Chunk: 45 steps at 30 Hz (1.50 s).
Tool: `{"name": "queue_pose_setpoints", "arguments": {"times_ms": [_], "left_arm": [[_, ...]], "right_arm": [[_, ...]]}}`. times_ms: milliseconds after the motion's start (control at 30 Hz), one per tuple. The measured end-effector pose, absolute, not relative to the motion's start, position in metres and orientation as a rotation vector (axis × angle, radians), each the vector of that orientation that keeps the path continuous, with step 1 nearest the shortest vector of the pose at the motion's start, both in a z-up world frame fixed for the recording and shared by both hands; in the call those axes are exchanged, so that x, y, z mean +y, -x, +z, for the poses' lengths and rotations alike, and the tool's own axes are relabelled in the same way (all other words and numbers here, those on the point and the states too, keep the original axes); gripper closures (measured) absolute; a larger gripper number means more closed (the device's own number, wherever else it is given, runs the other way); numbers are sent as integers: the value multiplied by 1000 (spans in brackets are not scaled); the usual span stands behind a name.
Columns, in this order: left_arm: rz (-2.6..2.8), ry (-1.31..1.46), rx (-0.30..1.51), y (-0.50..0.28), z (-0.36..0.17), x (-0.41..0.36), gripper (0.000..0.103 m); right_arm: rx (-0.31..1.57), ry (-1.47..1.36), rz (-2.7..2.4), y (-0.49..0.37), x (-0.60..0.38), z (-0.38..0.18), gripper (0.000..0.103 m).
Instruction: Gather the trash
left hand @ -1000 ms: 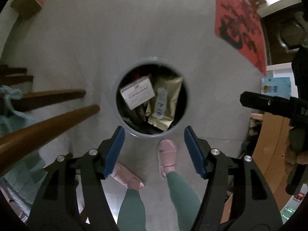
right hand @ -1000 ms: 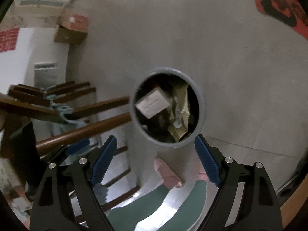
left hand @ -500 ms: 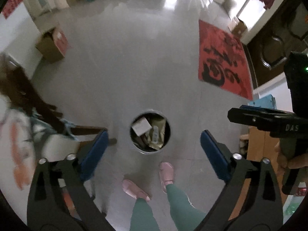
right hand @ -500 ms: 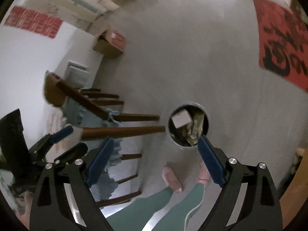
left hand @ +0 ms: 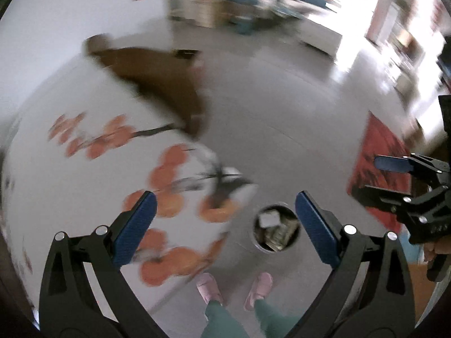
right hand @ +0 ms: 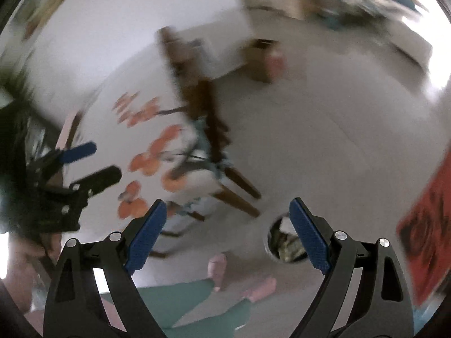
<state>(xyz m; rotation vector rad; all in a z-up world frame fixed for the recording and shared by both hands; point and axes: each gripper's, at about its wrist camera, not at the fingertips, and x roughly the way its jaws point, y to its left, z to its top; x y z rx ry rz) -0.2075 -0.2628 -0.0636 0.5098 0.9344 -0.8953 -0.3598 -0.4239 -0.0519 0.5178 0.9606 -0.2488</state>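
Observation:
Far below me a round grey trash bin point(left hand: 274, 232) stands on the floor, with a white box and gold packets inside. My left gripper point(left hand: 224, 202) is open wide, high above the bin, and nothing sits between its blue pads. In the right wrist view the bin point(right hand: 277, 246) is partly hidden behind one finger. My right gripper point(right hand: 227, 205) is open too and holds nothing. Each gripper appears in the other's view: the right gripper point(left hand: 377, 180) at the right edge, the left gripper point(right hand: 95, 163) at the left. Both views are motion-blurred.
A table with a white cloth printed with orange flowers point(left hand: 93, 174) fills the left. A brown wooden chair point(right hand: 210, 129) stands beside it. A red mat point(left hand: 377, 174) lies on the grey floor at right. The person's pink slippers point(left hand: 208, 284) are next to the bin. A cardboard box point(right hand: 262, 62) sits by the far wall.
Both grippers have risen well away from the bin, which now looks small. The left jaws widened. The views tilted up, bringing the flowered table and the far room into sight.

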Motion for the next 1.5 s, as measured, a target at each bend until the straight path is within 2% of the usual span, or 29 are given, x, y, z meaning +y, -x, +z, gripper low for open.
{"name": "queue_pose_setpoints", "arguments": {"times_ms": [267,567,767,1200,1333,1500], "left_arm": [[-565,-297,937,127,-43,-153,7],[-384,-148,905,46,-27,-64,7],[-271,-96,817,13,-10,-11,7],[-135,-22,771,-36,-12,52,7],[-120,5,803,-51,-24,53,7],[-145,-1,794,-54,-23,43,7]], "right_arm": [[1006,-297,37,223,-347,-30,15],[1001,-221,156,105,-261,-13,15],[996,-190,197,43,-218,-7,15],[948,-143,169,-31,-164,-14,15],[882,-81,110,-37,-159,-19,15],[888,-77,84,-47,-170,-27,14]]}}
